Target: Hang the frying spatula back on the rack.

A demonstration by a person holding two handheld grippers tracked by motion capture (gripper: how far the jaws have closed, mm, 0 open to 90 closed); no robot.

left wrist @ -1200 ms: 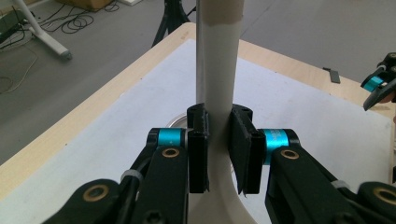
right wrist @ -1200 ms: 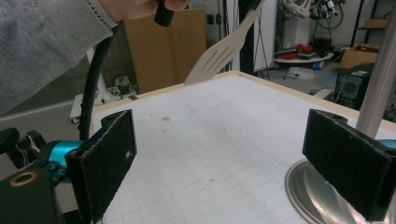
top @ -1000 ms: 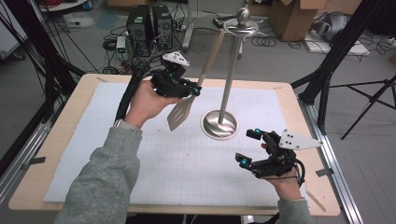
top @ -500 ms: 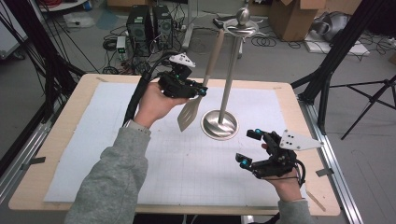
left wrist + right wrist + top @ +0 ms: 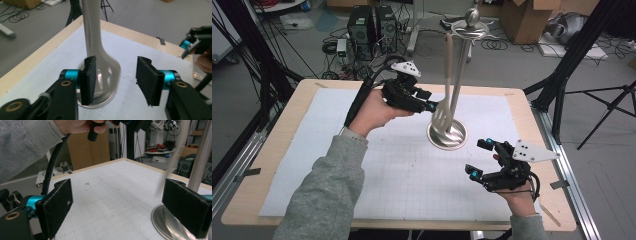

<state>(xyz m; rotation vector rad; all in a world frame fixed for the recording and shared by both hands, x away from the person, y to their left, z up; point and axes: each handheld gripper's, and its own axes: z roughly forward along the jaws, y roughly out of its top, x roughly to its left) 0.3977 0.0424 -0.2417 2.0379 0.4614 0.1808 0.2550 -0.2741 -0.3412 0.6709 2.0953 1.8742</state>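
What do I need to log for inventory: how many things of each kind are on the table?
Beige slotted spatula, hanging from the stand: 1
Silver metal utensil stand with round base: 1
White gridded paper mat: 1
Total: 3

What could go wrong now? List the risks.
1. The spatula hangs from the stand's top hook beside the pole; the left gripper's jaws have just been opening around its blade, so it may swing and knock the pole.
2. One pad sits close to the blade; pulling back askew might drag it off the hook.
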